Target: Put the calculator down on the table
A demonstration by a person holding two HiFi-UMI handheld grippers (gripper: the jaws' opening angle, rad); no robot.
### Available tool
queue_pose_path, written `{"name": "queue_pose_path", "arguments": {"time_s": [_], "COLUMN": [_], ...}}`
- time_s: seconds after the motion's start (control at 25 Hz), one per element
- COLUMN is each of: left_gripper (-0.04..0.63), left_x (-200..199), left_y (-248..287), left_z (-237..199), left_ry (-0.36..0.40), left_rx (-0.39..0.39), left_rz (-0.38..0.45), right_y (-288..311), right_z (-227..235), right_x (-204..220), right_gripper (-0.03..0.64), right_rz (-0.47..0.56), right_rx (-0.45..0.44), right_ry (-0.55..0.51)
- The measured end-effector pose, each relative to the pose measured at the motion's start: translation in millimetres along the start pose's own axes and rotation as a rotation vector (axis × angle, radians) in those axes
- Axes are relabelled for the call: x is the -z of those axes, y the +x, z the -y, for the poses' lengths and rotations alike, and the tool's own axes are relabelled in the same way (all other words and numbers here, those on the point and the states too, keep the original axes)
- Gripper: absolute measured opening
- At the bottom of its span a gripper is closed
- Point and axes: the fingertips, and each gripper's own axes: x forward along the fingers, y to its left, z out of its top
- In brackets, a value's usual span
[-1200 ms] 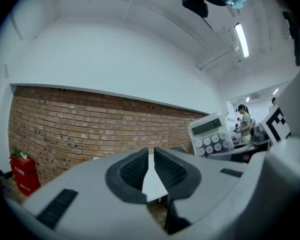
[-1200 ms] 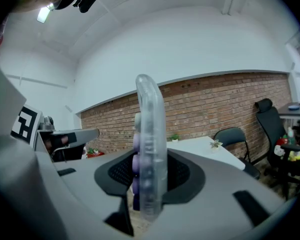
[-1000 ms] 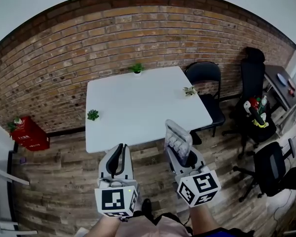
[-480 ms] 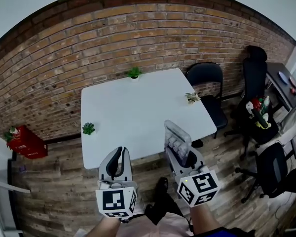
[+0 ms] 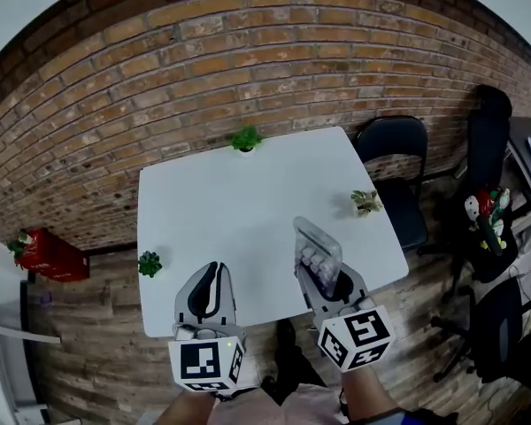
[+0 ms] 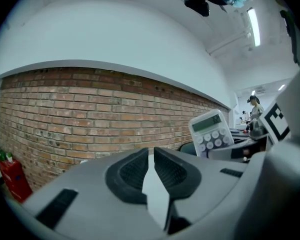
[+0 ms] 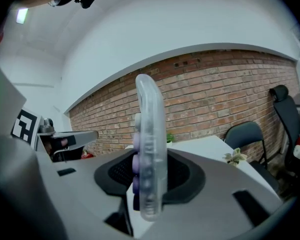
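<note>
You are holding the calculator (image 7: 149,154) clamped in the right gripper (image 5: 324,280). Its pads are pressing on the front and back while the calculator is standing on edge, keys facing left. In the head view it is hanging above the near right part of the table (image 5: 221,193), and nothing shows it touching the top, so the one step of the task is not yet done. The left gripper (image 5: 211,277) is hovering just to its left over the near edge, jaws drawn together with nothing between them, and is taking no part. As I judge it, all the placing is waiting for you: lowering the calculator onto the bare white top ahead, well clear of the small plants (image 5: 365,202) sitting at the edges, then laying it flat, spreading the jaws and drawing back.
</note>
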Motion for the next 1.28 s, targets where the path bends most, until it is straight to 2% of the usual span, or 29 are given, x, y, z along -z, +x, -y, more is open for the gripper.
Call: {"name": "queue_pose_path", "arguments": {"time_s": [0.16,0.32,0.76,0.92,1.28], "left_gripper": [0.041,0.041,0.041,0.041,0.041], "left_x": [-13.4,-26.5,-69.0,-66.4,-46.1], "left_y": [50.2,79.5,100.6,108.7,141.5], "left_z": [-5.6,-16.6,-45.5,-58.5,-86.9], "left_ry": [0.016,0.027,0.049,0.038,0.025], "left_rx": [-0.037,-0.092,-0.210,-0.231,-0.211], "left_rz": [0.004,0.014,0.089,0.079,0.031], "right_y": [49.1,86.7,136.6,152.8,200.4], "right_z": [26.6,34.4,27.6,24.7,27.1], "right_x": [-17.6,-37.2,-98.7,-99.1,-79.5], "right_gripper": [0.133,0.133,0.133,0.133,0.133], "right_rz": [-0.008,0.000,0.065,0.050,-0.023], "right_rx": [-0.050,-0.115,-0.224,-0.240,-0.218], "right_ry": [0.002,-0.009,-0.075,-0.081,-0.063]}}
